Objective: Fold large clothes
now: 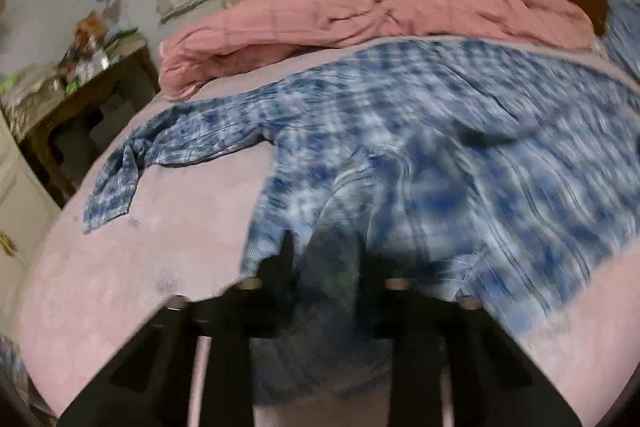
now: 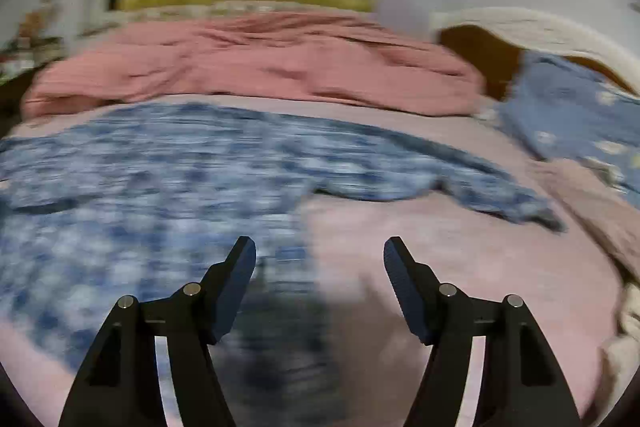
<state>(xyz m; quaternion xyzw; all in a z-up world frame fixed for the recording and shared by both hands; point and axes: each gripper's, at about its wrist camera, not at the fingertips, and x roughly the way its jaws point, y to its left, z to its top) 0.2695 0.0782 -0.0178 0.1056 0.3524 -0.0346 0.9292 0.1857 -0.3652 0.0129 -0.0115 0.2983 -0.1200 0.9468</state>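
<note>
The plaid shirt (image 1: 400, 131) lies spread across the pink sheet (image 1: 132, 259) of the bed, one sleeve (image 1: 132, 163) trailing out crumpled to the left in the left view, the other sleeve (image 2: 500, 191) reaching right in the right view. The left gripper (image 1: 326, 267) is low over the shirt's near edge with its fingers drawn close together and cloth bunched between them; blur hides whether the pads truly pinch the fabric, so I cannot tell if it has a grip. The right gripper (image 2: 320, 267) has its jaws apart and nothing between them, hovering where the shirt's near right edge meets bare sheet. The main risk, as I judge it, is a thin or one-layer pinch on the left: if only a fold of cloth is caught, it may slip out when lifted, or the sheet may come up with it. If the right gripper closes too far right it would catch sheet alone, and the fold would go crooked. The crumpled sleeve could drag and bunch under the body. Behind the shirt a rumpled pink duvet (image 1: 360, 11) limits room to the far side; a blue pillow (image 2: 576, 115) sits at right, and a cluttered side table (image 1: 80, 83) stands left of the bed.
</note>
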